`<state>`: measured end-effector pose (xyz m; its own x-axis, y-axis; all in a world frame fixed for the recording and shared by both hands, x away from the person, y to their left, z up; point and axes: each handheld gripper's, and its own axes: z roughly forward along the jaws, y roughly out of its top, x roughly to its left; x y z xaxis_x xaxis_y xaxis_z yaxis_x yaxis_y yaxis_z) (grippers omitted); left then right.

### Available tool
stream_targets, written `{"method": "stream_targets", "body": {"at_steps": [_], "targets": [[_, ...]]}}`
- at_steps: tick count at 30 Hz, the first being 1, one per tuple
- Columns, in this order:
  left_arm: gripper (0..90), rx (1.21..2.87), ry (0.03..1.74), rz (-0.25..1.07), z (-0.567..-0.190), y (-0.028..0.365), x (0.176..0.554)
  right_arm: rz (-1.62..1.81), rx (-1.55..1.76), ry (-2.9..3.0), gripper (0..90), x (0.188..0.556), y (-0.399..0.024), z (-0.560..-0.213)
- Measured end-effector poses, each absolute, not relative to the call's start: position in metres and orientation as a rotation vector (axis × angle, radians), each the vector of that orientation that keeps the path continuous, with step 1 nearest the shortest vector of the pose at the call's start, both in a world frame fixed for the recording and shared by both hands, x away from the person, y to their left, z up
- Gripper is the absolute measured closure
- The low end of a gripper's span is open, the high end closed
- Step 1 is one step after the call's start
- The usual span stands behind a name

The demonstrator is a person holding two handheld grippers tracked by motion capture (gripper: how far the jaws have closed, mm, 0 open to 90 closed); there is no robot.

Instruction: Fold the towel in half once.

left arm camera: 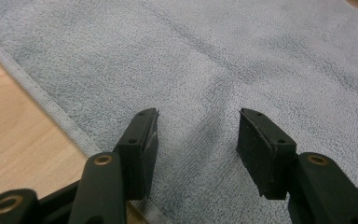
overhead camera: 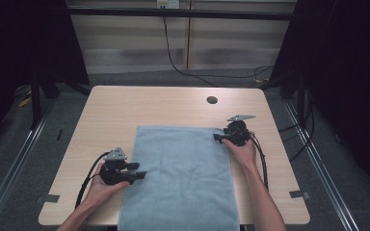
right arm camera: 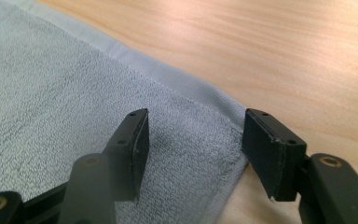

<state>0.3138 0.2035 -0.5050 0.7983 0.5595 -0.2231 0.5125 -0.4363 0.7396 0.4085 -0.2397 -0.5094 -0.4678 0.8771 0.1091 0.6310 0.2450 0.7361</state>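
Grey-blue towel (overhead camera: 180,178) lying flat at bench (overhead camera: 125,106) middle, near end hanging over near edge. My left tongs (overhead camera: 142,171) hovering at towel's left edge, jaws standing apart, gripping nothing (towel pile showing between them). My right tongs (overhead camera: 217,137) sitting at towel's far right corner, jaws gaping, corner hem lying between them, pads not pressing it.
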Motion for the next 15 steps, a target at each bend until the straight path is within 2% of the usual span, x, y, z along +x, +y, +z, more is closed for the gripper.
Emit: {"method": "stream_targets", "body": {"at_steps": [4,8,12,15], "targets": [[48.4,2.121,0.773,0.081,-0.505,0.204,0.307,1.049,1.368,2.158,47.8,0.405,-0.236,-0.513],[47.5,2.085,0.765,0.052,-0.501,0.205,0.308,1.069,1.345,2.182,65.7,0.399,-0.236,-0.513],[45.1,2.05,0.782,0.101,-0.491,0.208,0.318,1.093,1.308,2.229,78.2,0.395,-0.232,-0.512],[44.3,1.973,0.874,0.241,-0.49,0.21,0.345,1.13,1.294,2.255,82.6,0.392,-0.227,-0.513]]}}
